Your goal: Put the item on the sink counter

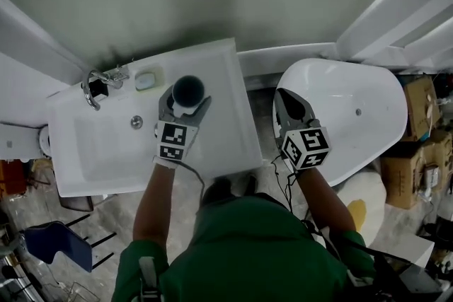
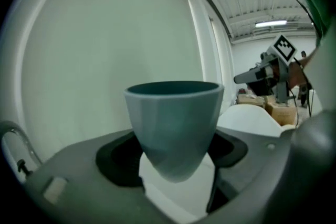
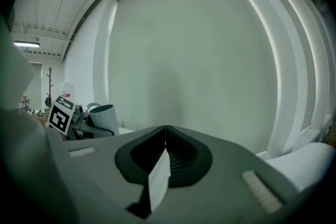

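Observation:
A teal cup stands upright between the jaws of my left gripper, which is shut on it over the back of the white sink counter. In the left gripper view the cup fills the middle, its narrow base down between the jaws, with white counter showing below. My right gripper is shut with nothing in it and hangs over the white bathtub; its jaws meet in a line. From there the cup shows at the far left.
A chrome faucet and a soap dish sit at the back of the sink basin. Cardboard boxes stand right of the tub. A blue chair is at the lower left.

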`<act>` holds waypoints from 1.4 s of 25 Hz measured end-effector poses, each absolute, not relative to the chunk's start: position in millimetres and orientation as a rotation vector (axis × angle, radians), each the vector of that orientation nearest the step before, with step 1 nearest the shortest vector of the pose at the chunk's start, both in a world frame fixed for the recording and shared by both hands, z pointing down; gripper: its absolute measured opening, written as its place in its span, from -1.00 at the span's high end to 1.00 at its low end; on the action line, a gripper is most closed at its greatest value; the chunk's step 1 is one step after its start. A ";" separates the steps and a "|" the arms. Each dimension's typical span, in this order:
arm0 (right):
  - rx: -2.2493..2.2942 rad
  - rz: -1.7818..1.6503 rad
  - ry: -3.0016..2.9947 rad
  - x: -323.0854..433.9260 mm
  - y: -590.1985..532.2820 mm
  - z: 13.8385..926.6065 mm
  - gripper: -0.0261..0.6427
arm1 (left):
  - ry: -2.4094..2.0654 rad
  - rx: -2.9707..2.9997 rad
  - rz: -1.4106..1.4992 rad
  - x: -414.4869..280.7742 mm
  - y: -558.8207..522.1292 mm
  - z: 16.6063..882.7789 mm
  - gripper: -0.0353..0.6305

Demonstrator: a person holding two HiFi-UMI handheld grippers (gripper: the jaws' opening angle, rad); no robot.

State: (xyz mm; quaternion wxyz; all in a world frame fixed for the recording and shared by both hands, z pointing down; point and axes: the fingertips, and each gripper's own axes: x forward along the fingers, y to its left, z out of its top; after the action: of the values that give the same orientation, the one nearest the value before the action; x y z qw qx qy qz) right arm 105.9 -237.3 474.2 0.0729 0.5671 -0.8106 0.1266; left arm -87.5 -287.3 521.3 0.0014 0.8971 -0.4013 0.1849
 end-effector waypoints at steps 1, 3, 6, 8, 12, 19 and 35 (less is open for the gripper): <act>1.715 0.385 -2.417 106.5 -240.5 476.2 0.92 | -1.233 2.835 0.591 -84.1 -294.3 526.7 -0.18; 1.730 0.392 -2.380 107.8 -245.3 480.7 0.91 | -1.184 2.865 0.599 -76.6 -307.1 538.2 -0.18; 1.733 0.396 -2.315 111.3 -248.6 490.0 0.92 | -1.111 2.884 0.580 -62.7 -324.6 556.8 -0.18; 1.737 0.400 -2.270 114.2 -249.4 497.5 0.91 | -1.061 2.891 0.578 -53.9 -335.8 572.4 -0.18; 1.761 0.431 -2.195 121.2 -250.1 512.6 0.92 | -0.973 2.905 0.598 -38.6 -354.9 604.1 -0.18; 1.772 0.483 -2.126 125.7 -245.9 531.2 0.92 | -0.891 2.893 0.630 -20.2 -378.9 649.0 -0.18; 1.747 0.510 -2.063 134.2 -231.3 549.2 0.91 | -0.896 2.849 0.692 -6.3 -393.4 697.5 -0.19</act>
State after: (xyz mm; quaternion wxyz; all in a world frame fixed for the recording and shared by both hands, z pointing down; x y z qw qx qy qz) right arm 134.2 -231.3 549.2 0.1941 0.6229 -0.7357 0.1818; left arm -6.3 -393.4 697.5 0.0377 0.9287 -0.2921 0.2255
